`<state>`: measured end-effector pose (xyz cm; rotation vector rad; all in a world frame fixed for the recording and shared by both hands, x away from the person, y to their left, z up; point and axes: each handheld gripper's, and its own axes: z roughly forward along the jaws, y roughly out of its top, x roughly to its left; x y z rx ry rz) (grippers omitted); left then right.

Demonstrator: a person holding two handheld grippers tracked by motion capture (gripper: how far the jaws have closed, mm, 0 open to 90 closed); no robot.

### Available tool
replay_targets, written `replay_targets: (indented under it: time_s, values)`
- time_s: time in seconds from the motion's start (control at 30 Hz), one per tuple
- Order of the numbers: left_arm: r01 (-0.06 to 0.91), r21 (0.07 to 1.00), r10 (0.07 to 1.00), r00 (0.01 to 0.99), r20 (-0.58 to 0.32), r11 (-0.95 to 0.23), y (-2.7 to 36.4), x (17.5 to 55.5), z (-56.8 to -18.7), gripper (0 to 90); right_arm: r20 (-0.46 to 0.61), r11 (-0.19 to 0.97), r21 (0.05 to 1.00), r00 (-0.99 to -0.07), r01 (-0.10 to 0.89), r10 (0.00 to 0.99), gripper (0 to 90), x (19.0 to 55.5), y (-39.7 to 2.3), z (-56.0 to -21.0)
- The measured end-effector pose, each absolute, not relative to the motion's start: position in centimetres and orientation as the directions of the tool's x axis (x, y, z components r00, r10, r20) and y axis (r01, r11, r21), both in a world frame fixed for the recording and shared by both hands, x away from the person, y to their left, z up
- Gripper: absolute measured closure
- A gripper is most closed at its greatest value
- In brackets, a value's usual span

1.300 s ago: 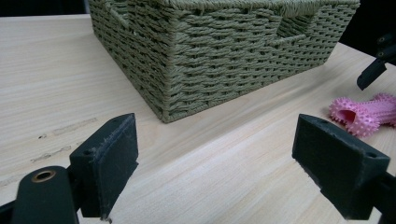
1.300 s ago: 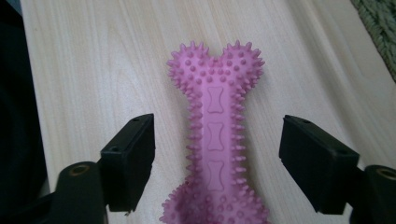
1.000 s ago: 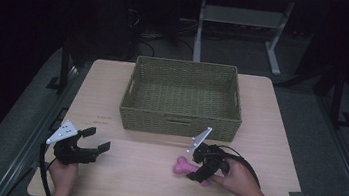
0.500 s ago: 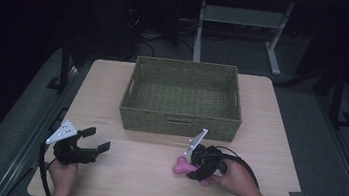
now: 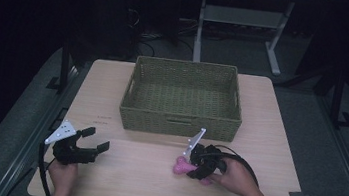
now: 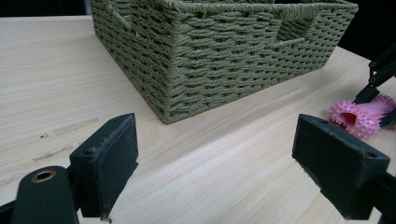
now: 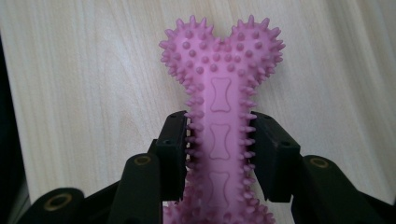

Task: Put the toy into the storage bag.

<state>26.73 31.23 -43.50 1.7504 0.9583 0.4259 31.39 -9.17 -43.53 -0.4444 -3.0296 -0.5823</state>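
Right gripper view puts my right gripper (image 7: 219,154) square on a pink spiky bone toy (image 7: 219,84), my two jaws clamped against the sides of its shaft while its knobbed end lies ahead on the pale wooden table (image 7: 84,70). High view shows that toy (image 5: 181,166) near the table's front edge, just in front of the green woven basket (image 5: 179,124). My left gripper (image 5: 92,139) sits well off to the left, its jaws spread wide with only tabletop between them.

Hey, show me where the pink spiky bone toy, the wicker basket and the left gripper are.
pink spiky bone toy (image 7: 219,93): right gripper view, its shaft below the knobbed end.
wicker basket (image 5: 179,125): high view, near outer wall.
left gripper (image 5: 96,139): high view, midway between its open jaws.
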Motion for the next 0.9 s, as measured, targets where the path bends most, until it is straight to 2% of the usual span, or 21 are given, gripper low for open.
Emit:
replay_targets:
  time_s: [0.9]
  values:
    - [0.399, 0.908, 0.774, 0.613, -0.160, -0.128, 31.2, 26.7, -43.5, 13.9, 0.135, 0.874, 0.425, -0.971, 0.235, 0.195, 57.8, 34.5, -9.0, -38.9]
